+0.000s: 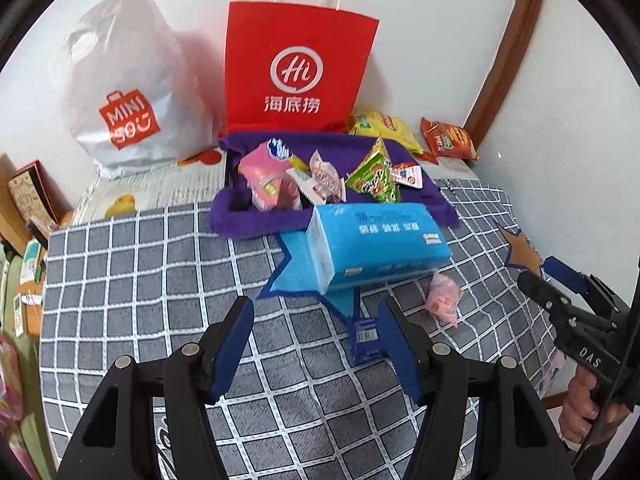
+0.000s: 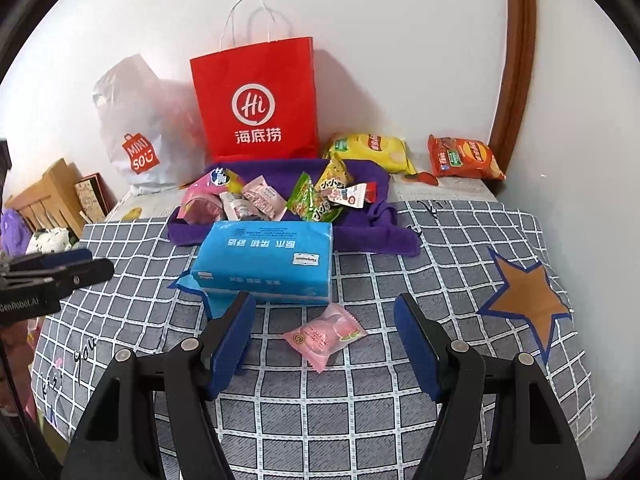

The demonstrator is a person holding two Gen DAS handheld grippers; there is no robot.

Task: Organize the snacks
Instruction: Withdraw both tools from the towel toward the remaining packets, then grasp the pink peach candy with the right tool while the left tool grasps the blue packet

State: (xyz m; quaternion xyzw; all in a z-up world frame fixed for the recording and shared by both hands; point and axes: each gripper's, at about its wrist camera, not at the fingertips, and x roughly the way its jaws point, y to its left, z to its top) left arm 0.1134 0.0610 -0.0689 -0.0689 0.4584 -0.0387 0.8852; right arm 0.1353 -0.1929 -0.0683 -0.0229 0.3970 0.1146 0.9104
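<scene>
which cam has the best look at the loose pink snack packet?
Right wrist: the pink packet lies whole and central, just ahead of the open right gripper. Left wrist shows it smaller, off to the right.

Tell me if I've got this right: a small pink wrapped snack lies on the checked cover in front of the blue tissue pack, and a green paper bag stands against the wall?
Nearly. The paper bag against the wall is red, not green, as the right wrist view shows. The small pink wrapped snack does lie on the checked cover in front of the blue tissue pack.
</scene>
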